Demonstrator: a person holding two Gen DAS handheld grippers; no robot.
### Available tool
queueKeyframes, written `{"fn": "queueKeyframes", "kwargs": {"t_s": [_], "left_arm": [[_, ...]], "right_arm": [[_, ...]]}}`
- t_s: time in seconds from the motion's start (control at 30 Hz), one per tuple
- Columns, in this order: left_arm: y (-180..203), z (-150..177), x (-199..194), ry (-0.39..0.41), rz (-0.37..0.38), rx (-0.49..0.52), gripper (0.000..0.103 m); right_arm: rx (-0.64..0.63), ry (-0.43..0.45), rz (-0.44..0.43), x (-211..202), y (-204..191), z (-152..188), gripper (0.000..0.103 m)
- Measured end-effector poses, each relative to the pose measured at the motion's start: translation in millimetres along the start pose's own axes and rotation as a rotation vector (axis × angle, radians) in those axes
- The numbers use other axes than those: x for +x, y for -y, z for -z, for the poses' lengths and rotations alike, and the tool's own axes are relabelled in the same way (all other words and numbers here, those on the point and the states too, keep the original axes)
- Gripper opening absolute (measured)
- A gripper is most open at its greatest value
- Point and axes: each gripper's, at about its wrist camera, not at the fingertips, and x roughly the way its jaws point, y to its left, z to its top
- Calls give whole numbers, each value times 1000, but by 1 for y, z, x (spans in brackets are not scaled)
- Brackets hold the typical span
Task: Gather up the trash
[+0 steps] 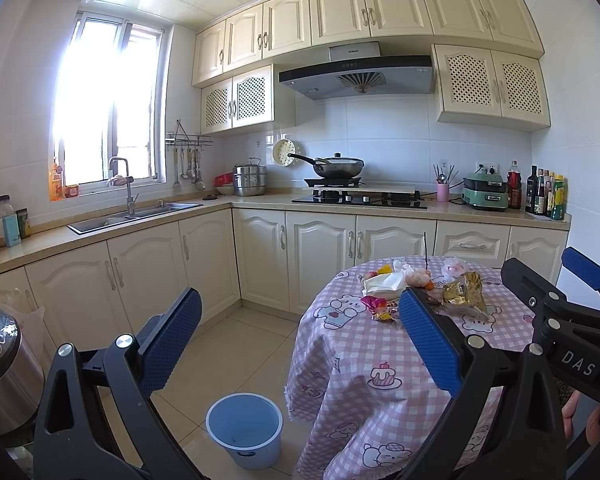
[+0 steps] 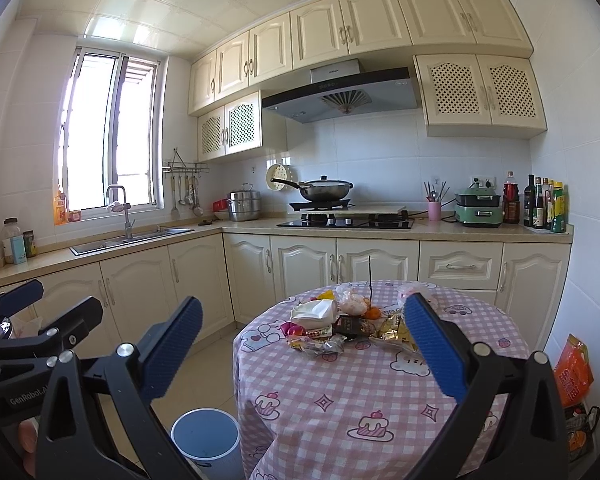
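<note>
Left gripper (image 1: 300, 340): jaws spread wide, nothing between the blue ribbed pads, held in the air off the near-left edge of the round bench (image 1: 380, 408). Right gripper (image 2: 304, 344): jaws likewise wide apart and empty, held over the near part of the same bench. The two tools sit side by side; the right one shows at the right edge of the left wrist view, the left one at the left edge of the right wrist view.

Trash lies in a loose cluster on the far half of the bench, on the pink checked cloth with cartoon prints:
- crumpled gold foil bag (image 1: 466, 292), right of centre;
- bright pink and yellow sweet wrappers (image 1: 376, 308), nearest of the lot, left of centre;
- white tissue or paper wad (image 2: 314, 310), behind the wrappers;
- dark flat packet (image 2: 350, 325), between the paper and the foil bag;
- small orange fruit (image 2: 373, 313), just behind the dark packet;
- thin clear bags with pale contents (image 2: 352, 300), at the far side.
Neither gripper touches any of it.

Blue bucket with white rim (image 1: 244, 428) stands on the tiled floor, near the left of the bench, just beside the hanging cloth. Nothing visible inside it.

Far side: worktop with sink (image 1: 132, 216) at left, hob with a lidded wok (image 1: 338, 166) in the middle.
</note>
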Motion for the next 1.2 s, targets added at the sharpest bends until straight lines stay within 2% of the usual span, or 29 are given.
{"fn": "queueKeyframes", "kwargs": {"t_s": [0.4, 0.63, 0.87, 1.03, 1.2], "left_arm": [[-3, 0, 11, -31, -2, -1, 96], [0, 8, 54, -125, 17, 1, 96], [18, 23, 106, -236, 106, -12, 95], [44, 29, 148, -302, 182, -23, 95], [74, 37, 188, -347, 239, -11, 95]], "right_arm": [[38, -39, -19, 16, 6, 0, 99], [70, -84, 38, 46, 29, 9, 99], [121, -197, 127, 91, 67, 31, 99], [119, -240, 211, 120, 91, 46, 99], [159, -276, 246, 150, 118, 59, 99]]}}
